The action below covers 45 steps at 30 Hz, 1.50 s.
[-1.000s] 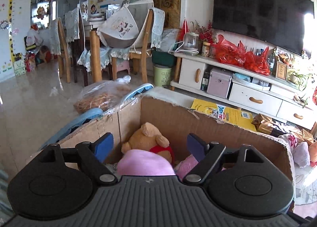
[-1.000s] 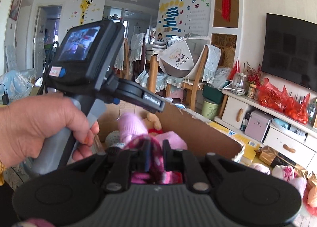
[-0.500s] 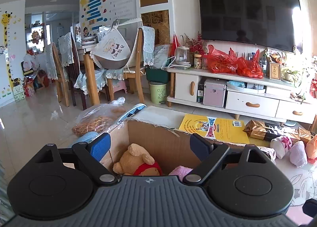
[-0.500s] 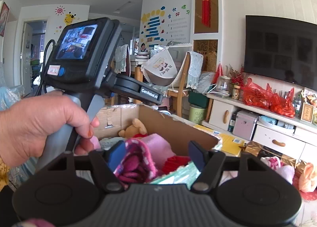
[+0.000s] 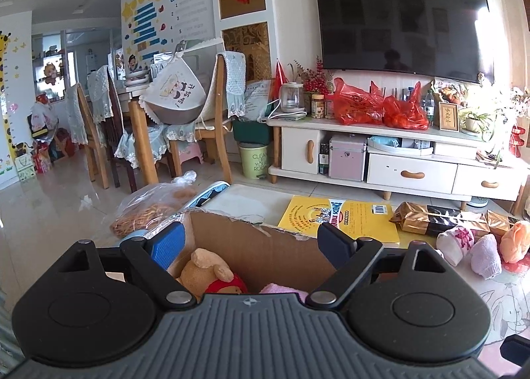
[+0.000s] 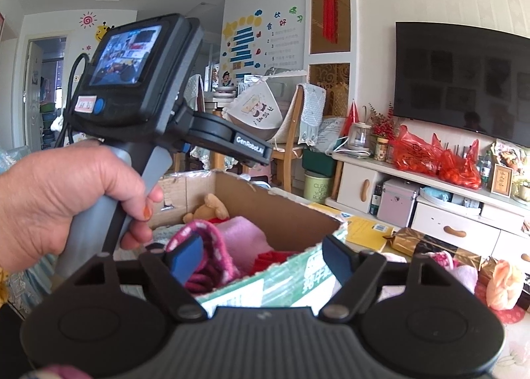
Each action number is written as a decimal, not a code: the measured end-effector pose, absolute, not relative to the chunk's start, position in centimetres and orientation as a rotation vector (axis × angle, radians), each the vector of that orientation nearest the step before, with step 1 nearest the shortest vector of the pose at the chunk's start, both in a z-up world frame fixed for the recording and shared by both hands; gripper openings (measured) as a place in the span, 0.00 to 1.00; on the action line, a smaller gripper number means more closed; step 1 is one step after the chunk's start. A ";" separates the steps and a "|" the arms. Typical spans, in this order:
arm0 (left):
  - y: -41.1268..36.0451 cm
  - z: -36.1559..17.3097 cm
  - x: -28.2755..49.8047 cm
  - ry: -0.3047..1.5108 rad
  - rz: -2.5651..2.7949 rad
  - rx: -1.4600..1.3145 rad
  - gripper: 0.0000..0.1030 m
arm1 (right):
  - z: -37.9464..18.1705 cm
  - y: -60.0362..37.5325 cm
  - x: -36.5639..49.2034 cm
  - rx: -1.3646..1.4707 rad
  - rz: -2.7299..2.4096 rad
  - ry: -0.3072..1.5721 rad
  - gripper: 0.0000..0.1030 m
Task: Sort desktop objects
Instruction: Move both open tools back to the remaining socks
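Note:
A cardboard box (image 5: 265, 246) (image 6: 285, 213) stands on the table and holds a brown teddy bear (image 5: 205, 269) (image 6: 207, 206), pink cloth (image 6: 245, 235) and a pink patterned knit item (image 6: 212, 256). My left gripper (image 5: 248, 243) is open and empty above the box's near side. My right gripper (image 6: 261, 259) is open and empty above the box's near edge; the knit item lies in the box just beyond its left finger. Rolled socks (image 5: 470, 246) and a peach soft toy (image 5: 515, 241) lie on the table to the right.
A yellow book (image 5: 341, 216) and gold packets (image 5: 430, 218) lie beyond the box. A bag of snacks (image 5: 152, 210) sits at the left. The person's left hand (image 6: 66, 200) holds the left gripper's handle. A TV cabinet (image 5: 397, 160) stands behind.
My right gripper opened and let go of the pink knit item, which now lies in the box. Both grippers have lifted and tilted up away from the box.

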<state>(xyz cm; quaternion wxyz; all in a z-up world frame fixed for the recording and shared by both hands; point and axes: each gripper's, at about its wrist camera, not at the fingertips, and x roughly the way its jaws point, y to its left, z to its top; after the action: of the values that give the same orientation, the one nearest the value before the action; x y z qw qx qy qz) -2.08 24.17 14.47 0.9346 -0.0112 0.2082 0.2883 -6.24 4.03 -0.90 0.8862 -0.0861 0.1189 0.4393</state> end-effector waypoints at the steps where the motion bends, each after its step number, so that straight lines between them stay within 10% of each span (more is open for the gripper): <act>1: 24.0 14.5 -2.0 0.425 0.587 -0.022 1.00 | -0.9 3.9 -6.2 -0.178 0.910 0.249 0.77; 45: 14.6 14.1 3.2 0.416 0.462 0.097 1.00 | -2.7 -1.7 -3.5 -0.142 0.778 0.312 0.81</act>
<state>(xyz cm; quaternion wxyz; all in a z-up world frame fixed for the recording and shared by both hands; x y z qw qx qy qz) 3.25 14.60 14.09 0.9509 0.0476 0.2044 0.2274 -3.45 -1.66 -2.71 0.9110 -0.0688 0.1513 0.3774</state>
